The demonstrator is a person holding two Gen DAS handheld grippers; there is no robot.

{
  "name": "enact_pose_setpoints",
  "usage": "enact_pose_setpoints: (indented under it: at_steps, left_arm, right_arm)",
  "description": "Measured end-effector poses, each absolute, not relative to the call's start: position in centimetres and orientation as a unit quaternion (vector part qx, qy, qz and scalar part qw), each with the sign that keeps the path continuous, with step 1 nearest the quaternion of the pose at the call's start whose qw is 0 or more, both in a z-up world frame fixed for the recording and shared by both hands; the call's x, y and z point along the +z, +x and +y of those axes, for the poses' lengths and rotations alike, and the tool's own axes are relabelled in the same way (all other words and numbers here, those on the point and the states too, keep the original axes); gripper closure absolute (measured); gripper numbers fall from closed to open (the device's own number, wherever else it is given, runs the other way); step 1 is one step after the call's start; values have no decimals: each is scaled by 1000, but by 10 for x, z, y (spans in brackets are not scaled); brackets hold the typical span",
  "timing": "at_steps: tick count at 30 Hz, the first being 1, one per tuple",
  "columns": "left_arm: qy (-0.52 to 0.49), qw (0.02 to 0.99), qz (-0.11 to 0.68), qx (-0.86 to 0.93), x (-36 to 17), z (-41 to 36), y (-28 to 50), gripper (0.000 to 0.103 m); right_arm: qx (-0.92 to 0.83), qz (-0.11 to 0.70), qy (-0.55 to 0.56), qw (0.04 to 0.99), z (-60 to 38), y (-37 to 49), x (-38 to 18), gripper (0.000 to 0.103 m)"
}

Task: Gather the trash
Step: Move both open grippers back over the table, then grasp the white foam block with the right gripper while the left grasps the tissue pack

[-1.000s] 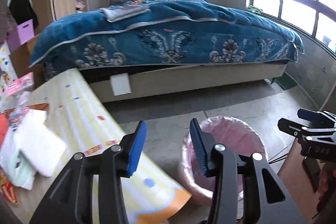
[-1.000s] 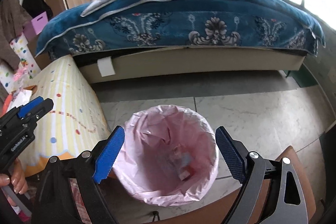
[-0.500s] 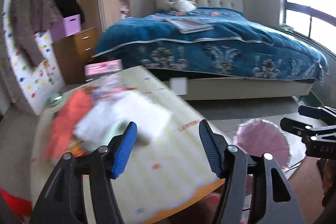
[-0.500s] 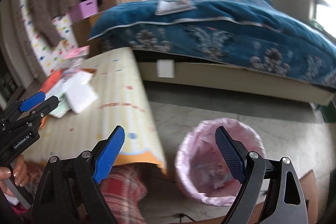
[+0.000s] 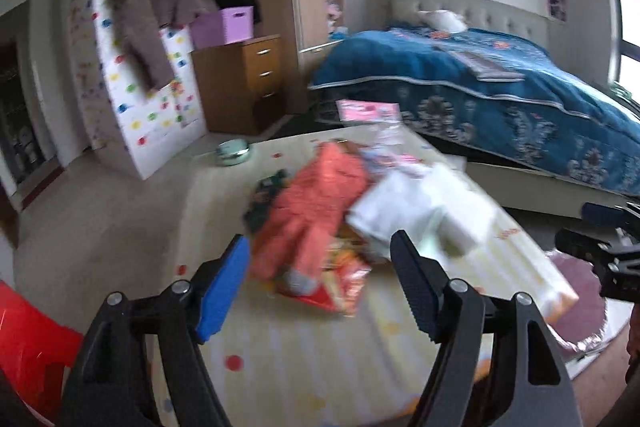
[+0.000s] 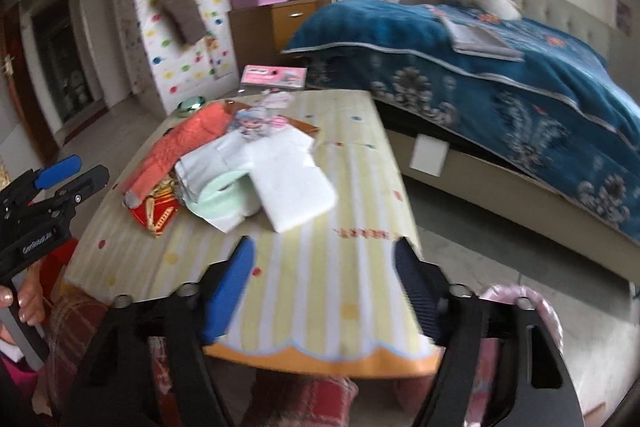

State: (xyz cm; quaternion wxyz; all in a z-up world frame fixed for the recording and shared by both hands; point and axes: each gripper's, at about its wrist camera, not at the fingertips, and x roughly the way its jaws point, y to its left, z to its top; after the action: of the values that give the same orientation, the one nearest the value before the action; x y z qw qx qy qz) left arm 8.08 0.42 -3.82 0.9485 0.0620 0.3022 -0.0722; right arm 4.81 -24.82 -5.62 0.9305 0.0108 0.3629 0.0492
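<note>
A pile of trash lies on the striped yellow table [image 6: 320, 283]: an orange wrapper [image 5: 316, 211] [image 6: 180, 143], white packets [image 5: 424, 211] [image 6: 292, 179], a pale green packet [image 6: 224, 199] and a red snack packet [image 5: 340, 283] [image 6: 154, 213]. My left gripper [image 5: 320, 287] is open and empty, just short of the pile. My right gripper [image 6: 324, 287] is open and empty above the table's near edge. The pink-lined bin [image 5: 580, 303] [image 6: 520, 307] stands on the floor right of the table.
A bed with a blue quilt [image 5: 500, 95] fills the right. A wooden drawer unit [image 5: 244, 79] and a dotted white cabinet [image 5: 148, 107] stand at the back left. A red stool [image 5: 28, 351] is at my left. A pink box [image 6: 274, 77] lies at the table's far edge.
Both grippers have swung left from the bin to the table. The trash pile is now centred before the left gripper. Both stay open and empty.
</note>
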Motion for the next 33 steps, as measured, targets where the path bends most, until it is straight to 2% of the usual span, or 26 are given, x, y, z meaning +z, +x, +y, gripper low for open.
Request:
enact_pose_setpoints:
  at_steps: [4, 17, 18, 19, 33]
  left_arm:
    - [54, 944, 321, -47, -49, 21, 106, 23]
    - [58, 936, 345, -42, -69, 20, 124, 23]
    - [57, 936, 345, -43, -68, 19, 123, 23]
    - [58, 936, 344, -45, -68, 19, 121, 23]
    - [79, 922, 363, -112, -74, -22, 95, 23]
  right_arm:
    - [62, 373, -6, 926, -234, 74, -69, 19]
    - [102, 421, -33, 900, -215, 152, -117, 20]
    - [108, 425, -34, 898, -212, 151, -118, 30]
    - [107, 426, -35, 898, -211, 150, -117, 32]
    - [88, 421, -49, 902, -194, 88, -106, 34]
